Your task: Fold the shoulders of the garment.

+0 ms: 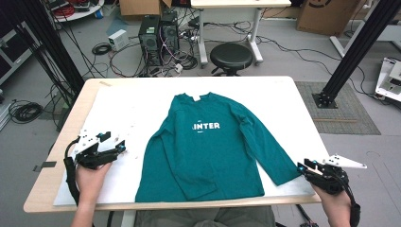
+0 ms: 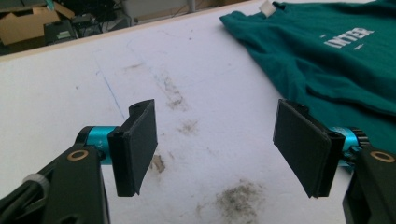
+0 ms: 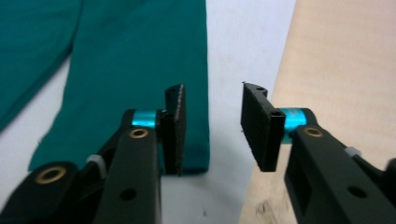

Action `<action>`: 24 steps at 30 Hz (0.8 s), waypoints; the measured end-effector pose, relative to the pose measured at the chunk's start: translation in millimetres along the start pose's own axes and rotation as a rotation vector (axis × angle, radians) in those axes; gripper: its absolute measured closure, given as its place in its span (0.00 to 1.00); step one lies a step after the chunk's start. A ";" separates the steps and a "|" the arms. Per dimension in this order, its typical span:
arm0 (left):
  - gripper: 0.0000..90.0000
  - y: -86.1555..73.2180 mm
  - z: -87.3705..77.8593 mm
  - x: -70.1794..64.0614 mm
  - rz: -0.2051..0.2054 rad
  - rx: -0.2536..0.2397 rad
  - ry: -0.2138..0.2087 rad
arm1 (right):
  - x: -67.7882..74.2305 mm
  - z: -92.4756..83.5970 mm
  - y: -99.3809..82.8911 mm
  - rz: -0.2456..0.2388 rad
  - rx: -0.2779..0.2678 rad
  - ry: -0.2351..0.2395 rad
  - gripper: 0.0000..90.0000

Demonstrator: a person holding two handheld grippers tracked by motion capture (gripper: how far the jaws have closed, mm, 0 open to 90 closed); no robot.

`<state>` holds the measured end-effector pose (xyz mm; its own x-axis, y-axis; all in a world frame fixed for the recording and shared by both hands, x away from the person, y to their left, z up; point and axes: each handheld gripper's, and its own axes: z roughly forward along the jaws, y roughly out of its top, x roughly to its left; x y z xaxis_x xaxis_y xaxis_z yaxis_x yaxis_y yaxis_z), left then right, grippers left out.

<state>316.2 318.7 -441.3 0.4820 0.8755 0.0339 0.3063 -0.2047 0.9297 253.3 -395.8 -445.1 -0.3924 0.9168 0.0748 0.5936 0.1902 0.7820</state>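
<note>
Teal long-sleeved shirt (image 1: 208, 146) spread flat, front up, lettering showing, on the white sheet (image 1: 127, 109) covering the table (image 1: 56, 156). Left of the shirt, apart from its sleeve: left gripper (image 2: 215, 144), jaws wide apart over stained sheet. At the shirt's other sleeve cuff (image 3: 187, 158): right gripper (image 3: 210, 126), jaws parted, holding nothing

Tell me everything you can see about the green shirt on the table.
The green shirt is a teal long-sleeved top of soft, knit-looking fabric, with white letters "INTER" on the chest and a white label at the neck. It lies flat, front up, collar away from the person, on the white sheet. One sleeve is spread outward, its cuff just beyond the right gripper, whose jaws are open.
</note>
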 end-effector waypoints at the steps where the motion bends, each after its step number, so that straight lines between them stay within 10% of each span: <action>1: 0.34 -0.8 0.6 0.2 -0.004 0.003 0.001 | -1.4 0.1 -0.6 0.008 0.014 0.000 0.72; 10: 0.34 -4.3 2.2 2.9 -0.018 0.016 0.009 | 3.3 1.8 -6.6 0.035 0.084 0.021 0.76; 17: 0.34 -4.7 2.5 3.1 -0.012 0.025 0.017 | 8.4 -0.4 -4.7 -0.001 0.094 0.039 0.98; 24: 0.34 -5.1 2.0 3.4 -0.025 0.022 0.020 | 13.8 -29.0 8.5 0.077 -0.179 0.156 0.98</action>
<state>317.8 321.9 -446.7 0.4574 0.8891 0.0188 0.3357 -0.1922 0.9222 232.5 -391.8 -419.5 -0.4629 0.8581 0.2223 0.4976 0.0439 0.8663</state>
